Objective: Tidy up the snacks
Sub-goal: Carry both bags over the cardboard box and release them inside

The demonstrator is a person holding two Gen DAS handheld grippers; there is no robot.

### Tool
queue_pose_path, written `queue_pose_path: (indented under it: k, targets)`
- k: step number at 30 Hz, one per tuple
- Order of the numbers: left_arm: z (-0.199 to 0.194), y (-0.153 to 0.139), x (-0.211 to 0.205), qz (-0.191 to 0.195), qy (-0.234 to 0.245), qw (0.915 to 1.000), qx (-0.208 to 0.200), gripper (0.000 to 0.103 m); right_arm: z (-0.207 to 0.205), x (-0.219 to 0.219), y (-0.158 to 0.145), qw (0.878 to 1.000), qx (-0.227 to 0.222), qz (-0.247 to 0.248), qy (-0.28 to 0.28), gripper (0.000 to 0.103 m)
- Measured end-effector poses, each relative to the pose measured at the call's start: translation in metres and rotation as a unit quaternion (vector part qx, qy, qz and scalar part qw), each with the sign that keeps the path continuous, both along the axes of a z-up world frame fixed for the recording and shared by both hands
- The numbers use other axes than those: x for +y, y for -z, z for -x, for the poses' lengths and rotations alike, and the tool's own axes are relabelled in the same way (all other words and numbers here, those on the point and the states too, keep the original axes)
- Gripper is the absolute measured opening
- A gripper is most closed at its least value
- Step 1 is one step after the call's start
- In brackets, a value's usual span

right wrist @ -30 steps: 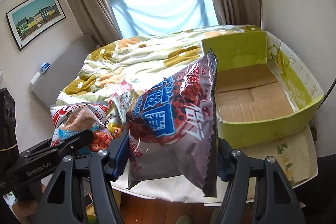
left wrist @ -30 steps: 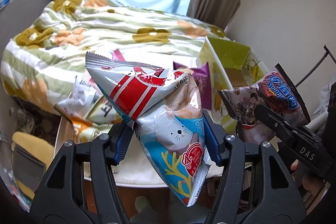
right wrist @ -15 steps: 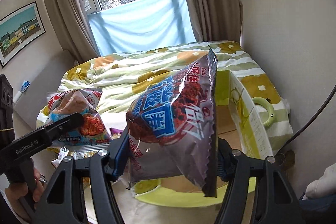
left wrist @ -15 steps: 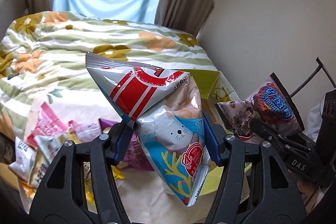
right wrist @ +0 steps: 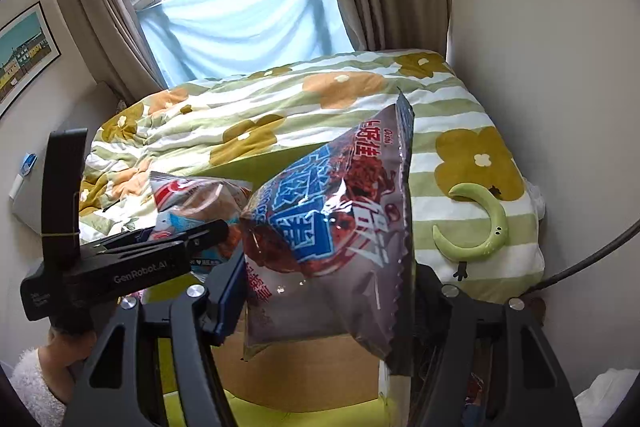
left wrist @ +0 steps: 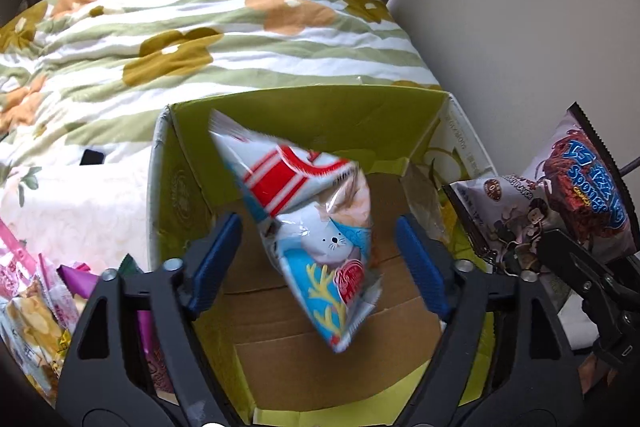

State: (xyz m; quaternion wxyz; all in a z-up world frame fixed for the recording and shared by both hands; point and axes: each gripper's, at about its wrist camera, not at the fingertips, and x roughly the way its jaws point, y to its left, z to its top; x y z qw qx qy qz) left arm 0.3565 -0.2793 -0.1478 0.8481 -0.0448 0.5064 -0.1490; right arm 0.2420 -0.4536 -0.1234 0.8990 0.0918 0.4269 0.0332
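Blurred seal snack bag between parted left claw

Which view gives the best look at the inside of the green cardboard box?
The left wrist view: it looks down into the green cardboard box, showing its walls and brown floor behind the seal snack bag. The right wrist view shows only a strip of floor under the dark snack bag.

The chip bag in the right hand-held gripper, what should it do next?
Probably open and drop it. The right hand-held gripper holds the purple chip bag over the green box, and the left hand-held gripper stands open with its seal snack bag blurred above the box floor.
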Motion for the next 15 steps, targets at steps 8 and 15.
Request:
queue_pose_path:
  k: [8,15]
  targets:
    - [-0.006,0.005,0.013,-0.026,-0.011,0.9996,0.0,0.099,-0.009,-0.007,0.009,1.0,0.015,-0.019,-0.005,0.062]
    - [0.018,-0.014,0.032,-0.032,-0.024,0.9992,-0.007,0.099,-0.024,-0.006,-0.004,0.999,0.019,-0.02,-0.028,0.063]
